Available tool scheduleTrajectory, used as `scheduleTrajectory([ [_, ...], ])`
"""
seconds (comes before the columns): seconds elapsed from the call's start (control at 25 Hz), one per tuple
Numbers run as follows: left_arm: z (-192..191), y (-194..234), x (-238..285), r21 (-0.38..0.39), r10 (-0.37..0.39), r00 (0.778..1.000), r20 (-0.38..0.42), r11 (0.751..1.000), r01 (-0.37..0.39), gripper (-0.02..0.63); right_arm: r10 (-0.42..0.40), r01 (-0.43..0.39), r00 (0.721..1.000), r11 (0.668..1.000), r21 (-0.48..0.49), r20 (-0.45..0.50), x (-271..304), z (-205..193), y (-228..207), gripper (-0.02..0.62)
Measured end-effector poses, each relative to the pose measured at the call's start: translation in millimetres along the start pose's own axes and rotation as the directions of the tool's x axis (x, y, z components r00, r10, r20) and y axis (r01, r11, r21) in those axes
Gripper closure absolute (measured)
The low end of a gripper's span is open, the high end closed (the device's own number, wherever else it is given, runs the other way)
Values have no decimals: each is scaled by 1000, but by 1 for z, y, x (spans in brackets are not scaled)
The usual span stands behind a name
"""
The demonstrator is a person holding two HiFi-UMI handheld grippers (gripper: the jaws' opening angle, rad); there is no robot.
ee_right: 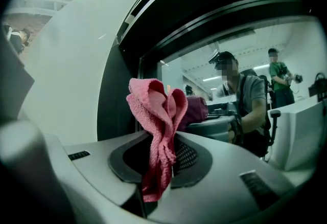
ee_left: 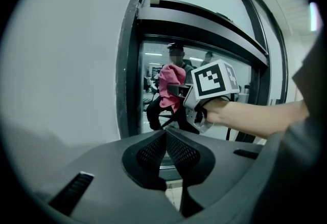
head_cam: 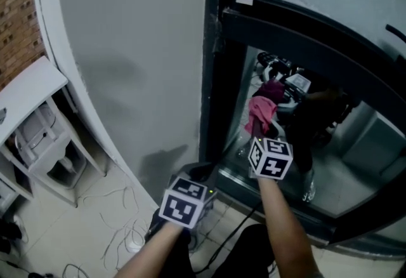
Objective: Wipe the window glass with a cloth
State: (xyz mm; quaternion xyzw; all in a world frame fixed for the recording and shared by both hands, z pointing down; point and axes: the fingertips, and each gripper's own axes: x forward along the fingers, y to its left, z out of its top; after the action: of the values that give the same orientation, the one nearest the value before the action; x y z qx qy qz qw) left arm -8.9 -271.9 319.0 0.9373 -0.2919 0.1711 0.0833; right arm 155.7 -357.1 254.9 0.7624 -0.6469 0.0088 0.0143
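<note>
Left gripper [ee_left: 166, 135]: nearest of all, low and on the near side. Its jaws are pressed together with nothing between them, and it points toward the lower left part of the window.
Right gripper [ee_right: 164, 159]: farther and to the right, raised toward the pane. Its jaws are clamped on the pink cloth.
Pink cloth [ee_right: 156, 113]: bunched and standing up out of the right jaws, with a loose end hanging below them. It lies at the left part of the lower pane, where its darker mirror image meets it.
Window glass [head_cam: 371, 137]: the lower pane, to the right and far. It reflects the cloth, the right gripper and a person.
Black frame [head_cam: 214, 80]: an upright post at the pane's left, with a crossbar above the pane.
Grey wall [head_cam: 127, 48]: left of the frame, plain.
Tiled floor [head_cam: 104, 204]: near left, with thin cables lying on it.
White furniture [head_cam: 38, 137]: far left, standing on the floor.
</note>
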Motion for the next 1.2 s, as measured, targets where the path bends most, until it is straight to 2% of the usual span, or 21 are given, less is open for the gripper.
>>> scheduleTrajectory([
  [0.68,7,-106,39,73,-150,989,-13,986,151,600,-159,159,987,987,-2,0,-96,-6,-117,534],
  [1.2,15,-202,63,135,-280,959,-29,950,282,600,-328,328,945,945,-2,-3,-187,-9,-221,534],
])
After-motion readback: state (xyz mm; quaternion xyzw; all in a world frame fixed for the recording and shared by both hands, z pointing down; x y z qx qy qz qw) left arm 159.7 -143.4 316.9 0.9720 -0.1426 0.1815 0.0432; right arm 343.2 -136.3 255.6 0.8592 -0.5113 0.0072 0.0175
